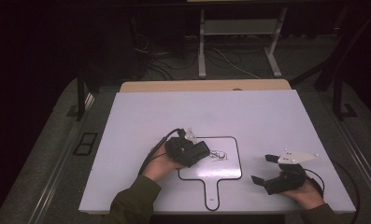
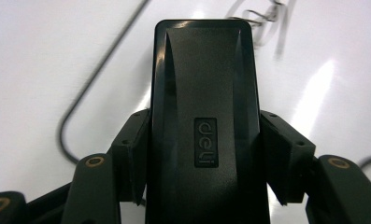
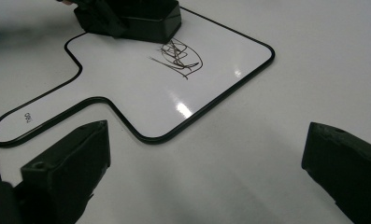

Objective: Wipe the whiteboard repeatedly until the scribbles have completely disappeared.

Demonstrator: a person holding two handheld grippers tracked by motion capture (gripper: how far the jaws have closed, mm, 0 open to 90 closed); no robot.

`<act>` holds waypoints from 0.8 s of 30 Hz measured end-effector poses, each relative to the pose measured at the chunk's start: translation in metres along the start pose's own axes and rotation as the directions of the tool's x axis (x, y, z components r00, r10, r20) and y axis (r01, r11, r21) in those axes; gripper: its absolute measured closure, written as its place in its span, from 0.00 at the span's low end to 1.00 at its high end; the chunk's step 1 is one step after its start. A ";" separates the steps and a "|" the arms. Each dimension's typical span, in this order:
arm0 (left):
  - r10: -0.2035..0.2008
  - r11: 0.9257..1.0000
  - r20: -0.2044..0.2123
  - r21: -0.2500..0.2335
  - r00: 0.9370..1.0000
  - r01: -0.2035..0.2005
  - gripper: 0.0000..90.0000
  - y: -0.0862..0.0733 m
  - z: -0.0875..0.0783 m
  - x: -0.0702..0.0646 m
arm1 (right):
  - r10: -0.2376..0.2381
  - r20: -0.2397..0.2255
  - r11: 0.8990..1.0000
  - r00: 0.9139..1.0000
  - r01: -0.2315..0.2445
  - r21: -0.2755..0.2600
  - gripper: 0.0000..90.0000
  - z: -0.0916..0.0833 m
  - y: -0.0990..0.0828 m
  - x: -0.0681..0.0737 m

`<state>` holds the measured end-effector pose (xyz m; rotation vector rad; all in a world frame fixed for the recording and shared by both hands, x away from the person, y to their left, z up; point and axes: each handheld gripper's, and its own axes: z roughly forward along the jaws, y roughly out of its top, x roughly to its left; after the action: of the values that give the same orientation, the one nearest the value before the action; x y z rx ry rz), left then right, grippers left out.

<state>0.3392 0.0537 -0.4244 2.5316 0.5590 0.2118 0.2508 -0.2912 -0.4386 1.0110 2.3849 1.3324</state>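
Eraser [image 2: 204, 116] sits clamped in my left claw [image 1: 192, 151], on the whiteboard [image 1: 230, 170] just beside the scribble [image 1: 218, 155]. I'd keep it flat, pressing evenly, and sweep across every line. My right claw [image 1: 262, 169] idles open beside the whiteboard.

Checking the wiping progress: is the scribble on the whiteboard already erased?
No: the scribble is intact on the whiteboard, beside the eraser.
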 end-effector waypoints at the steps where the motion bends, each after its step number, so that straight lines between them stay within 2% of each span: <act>1: 0.005 1.000 0.002 0.002 1.000 -0.005 0.44 0.000 -0.001 -0.003 | -0.001 0.000 1.000 1.000 0.001 -0.001 0.00 0.000 0.000 0.000; 5: -0.002 1.000 0.022 -0.002 1.000 0.002 0.44 -0.002 -0.001 -0.003 | -0.002 0.001 1.000 1.000 0.002 -0.004 0.00 0.000 0.000 -0.001; 15: -0.058 0.998 -0.004 -0.018 0.998 0.058 0.44 -0.004 0.000 0.023 | -0.002 0.001 1.000 1.000 0.002 0.002 0.00 0.000 0.000 0.000; 23: -0.078 0.997 -0.074 0.005 0.994 0.078 0.44 -0.005 -0.002 0.042 | -0.003 0.002 1.000 1.000 0.003 -0.004 0.00 0.000 0.000 -0.001; 24: -0.096 0.995 -0.079 -0.003 0.992 0.096 0.44 -0.006 -0.002 0.043 | -0.002 0.001 1.000 1.000 0.002 -0.004 0.00 0.000 0.000 -0.001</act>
<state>0.3752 0.0776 -0.4244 2.4986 0.7099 0.2781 0.2512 -0.2916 -0.4385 1.0082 2.3813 1.3351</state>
